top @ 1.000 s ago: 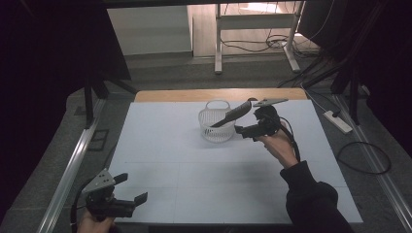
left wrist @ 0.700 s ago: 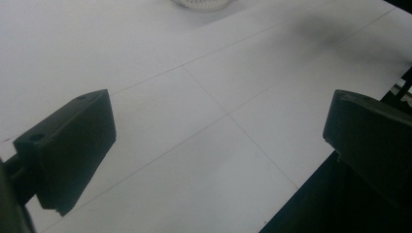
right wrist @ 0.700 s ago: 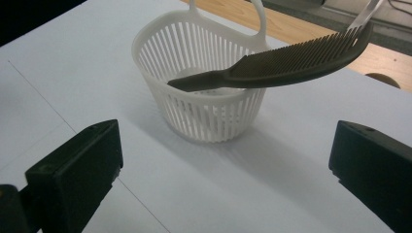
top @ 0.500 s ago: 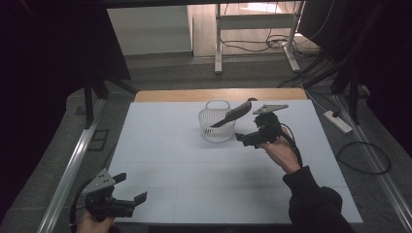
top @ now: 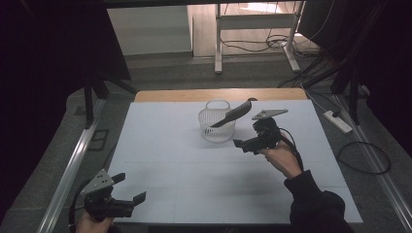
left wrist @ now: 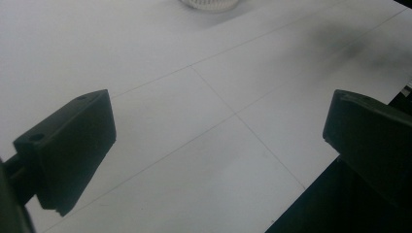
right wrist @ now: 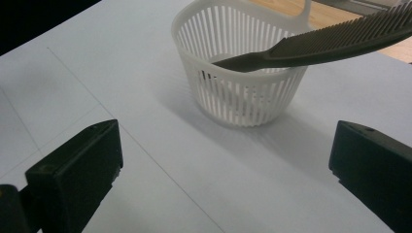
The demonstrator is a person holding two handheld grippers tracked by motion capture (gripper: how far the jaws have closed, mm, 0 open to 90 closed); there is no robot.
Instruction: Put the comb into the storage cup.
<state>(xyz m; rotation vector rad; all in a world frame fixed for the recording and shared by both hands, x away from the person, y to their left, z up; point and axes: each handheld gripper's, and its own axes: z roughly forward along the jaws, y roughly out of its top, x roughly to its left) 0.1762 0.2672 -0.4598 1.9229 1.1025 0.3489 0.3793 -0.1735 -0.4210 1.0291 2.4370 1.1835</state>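
Two grippers were out over the white table [top: 160, 145], and neither had anything in it. Far over on the left, the left gripper [top: 130, 188] sat low at the near edge of the table, its jaws spread wide with only bare surface between them, well apart from everything else; from its own view the basket was just a sliver at the far top. Moving toward the middle, the white slotted basket [top: 217, 127] stood upright on the table toward the far side, and the dark comb [top: 234, 113] lay slanted in it, its narrow handle end down inside the basket and its toothed end jutting up and out over the rim toward the right. Just beside the basket on its right hung the right gripper [top: 245, 144], jaws also spread apart and empty, pointed toward the basket but not touching it or the comb. I judged that the comb had been dropped in and the placing step was as good as done, with the right hand near the basket and free. Any next move seemed to call for little more than clearing that hand without knocking the comb's overhanging end or tipping the light basket.
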